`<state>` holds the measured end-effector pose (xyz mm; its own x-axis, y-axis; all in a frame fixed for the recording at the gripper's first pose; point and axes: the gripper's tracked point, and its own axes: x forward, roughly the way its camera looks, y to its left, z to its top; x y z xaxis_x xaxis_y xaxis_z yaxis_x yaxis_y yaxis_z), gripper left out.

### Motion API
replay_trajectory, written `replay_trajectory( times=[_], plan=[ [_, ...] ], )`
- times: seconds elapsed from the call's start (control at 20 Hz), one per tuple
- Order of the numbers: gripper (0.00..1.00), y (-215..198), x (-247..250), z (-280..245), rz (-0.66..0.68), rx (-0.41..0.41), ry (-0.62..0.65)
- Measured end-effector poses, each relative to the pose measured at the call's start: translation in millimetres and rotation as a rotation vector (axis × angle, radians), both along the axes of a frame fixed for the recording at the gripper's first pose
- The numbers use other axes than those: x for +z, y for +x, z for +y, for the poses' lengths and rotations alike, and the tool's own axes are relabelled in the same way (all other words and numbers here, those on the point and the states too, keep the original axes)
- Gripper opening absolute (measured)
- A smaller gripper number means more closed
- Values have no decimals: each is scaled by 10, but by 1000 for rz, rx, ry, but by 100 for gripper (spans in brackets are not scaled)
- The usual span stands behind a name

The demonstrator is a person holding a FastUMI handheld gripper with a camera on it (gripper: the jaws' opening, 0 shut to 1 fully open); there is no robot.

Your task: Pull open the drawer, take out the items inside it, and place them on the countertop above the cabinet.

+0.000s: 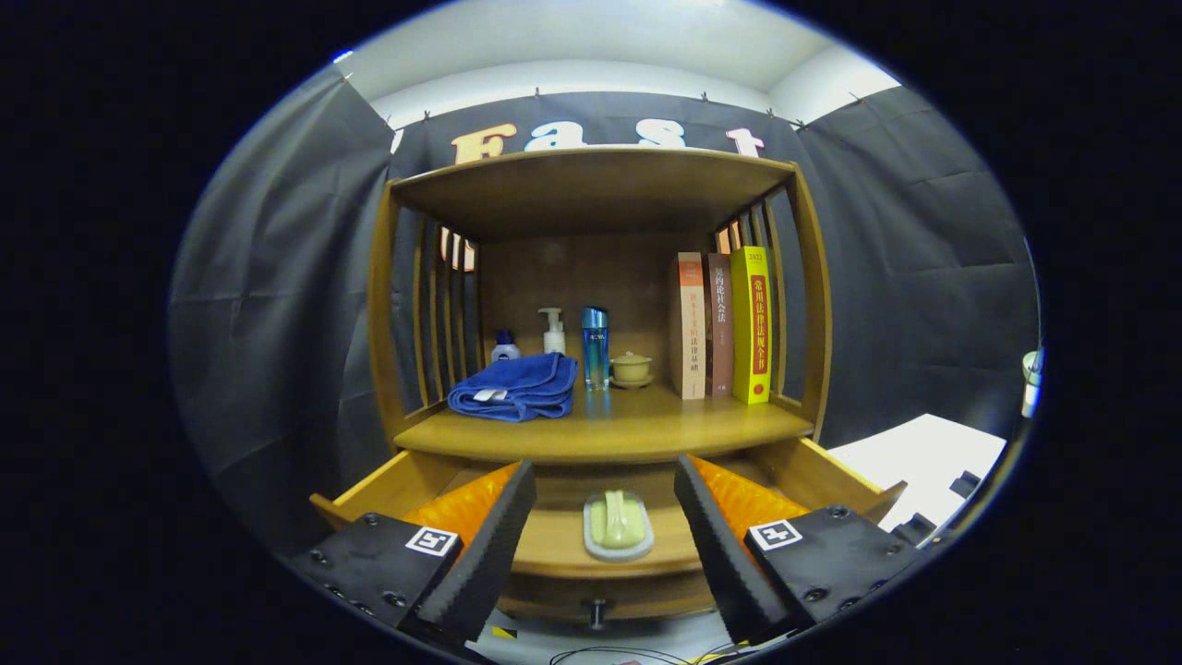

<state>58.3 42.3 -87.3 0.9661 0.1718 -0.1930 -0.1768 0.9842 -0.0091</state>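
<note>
The wooden drawer (813,476) below the shelf is pulled out toward me. Inside it lies a pale green soap bar in a light oval dish (618,525), on the drawer floor. My gripper (605,545) is open, its two fingers spread wide on either side of the dish, which sits between and slightly beyond them. Nothing is held. The drawer's small dark knob (597,612) shows on its front panel below the fingers. The countertop (609,427) lies just above the drawer.
On the countertop rest a folded blue towel (517,386), a small bottle (504,348), a pump bottle (553,331), a blue bottle (595,347), a lidded cup (632,368) and three upright books (722,325). A white surface (923,462) lies to the right.
</note>
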Motion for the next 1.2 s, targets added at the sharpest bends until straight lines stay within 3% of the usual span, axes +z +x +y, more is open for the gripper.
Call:
replay_trajectory(
  times=[0.25,0.55,0.95,1.2],
  plan=[
    [99,673,-510,-79,258,-4,-81],
    [99,771,-1454,53,499,65,-237],
    [99,902,-1991,147,641,66,-282],
    [93,885,-2099,129,709,66,-283]
  ],
)
